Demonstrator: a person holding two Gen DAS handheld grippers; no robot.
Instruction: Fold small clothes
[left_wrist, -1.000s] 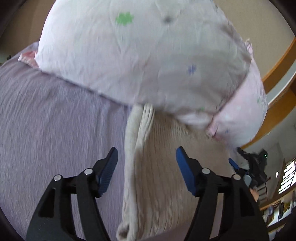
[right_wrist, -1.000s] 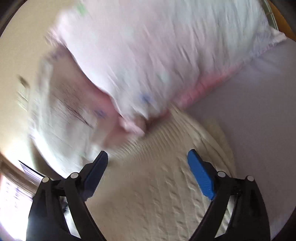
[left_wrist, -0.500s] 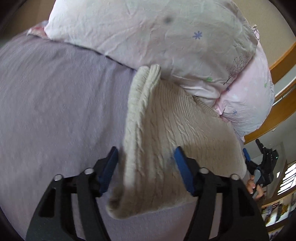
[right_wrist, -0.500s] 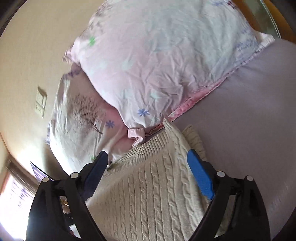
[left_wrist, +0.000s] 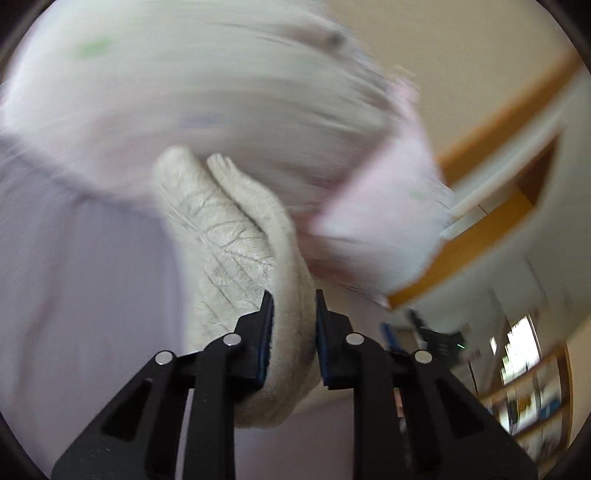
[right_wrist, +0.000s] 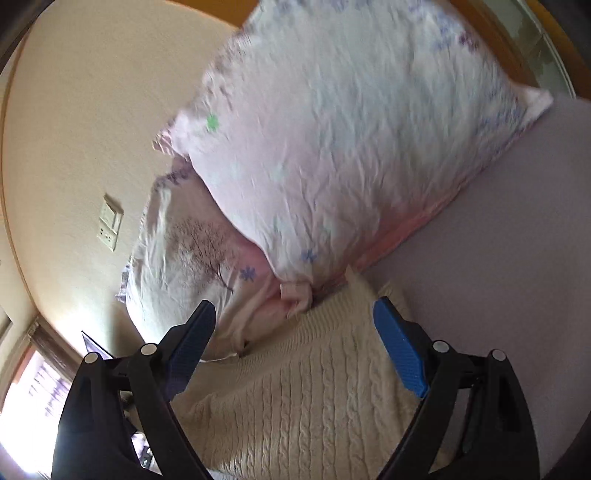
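Observation:
A cream cable-knit sweater (left_wrist: 229, 236) lies folded on the lilac bed sheet (left_wrist: 81, 280), its far end against the pillows. My left gripper (left_wrist: 293, 314) is shut on the sweater's thick folded edge, which bulges between the blue pads. The left wrist view is blurred by motion. In the right wrist view the sweater (right_wrist: 314, 398) spreads below my right gripper (right_wrist: 295, 332), which is open and holds nothing, its blue pads wide apart above the knit.
Two pale pink floral pillows (right_wrist: 332, 147) are stacked at the head of the bed against a cream wall with a switch plate (right_wrist: 110, 221). A wooden headboard (left_wrist: 480, 229) runs at the right. Lilac sheet (right_wrist: 498, 277) extends right of the sweater.
My left gripper has closed from open onto the sweater's folded edge and is moving fast. My right gripper stays open and has pulled back slightly over the sweater.

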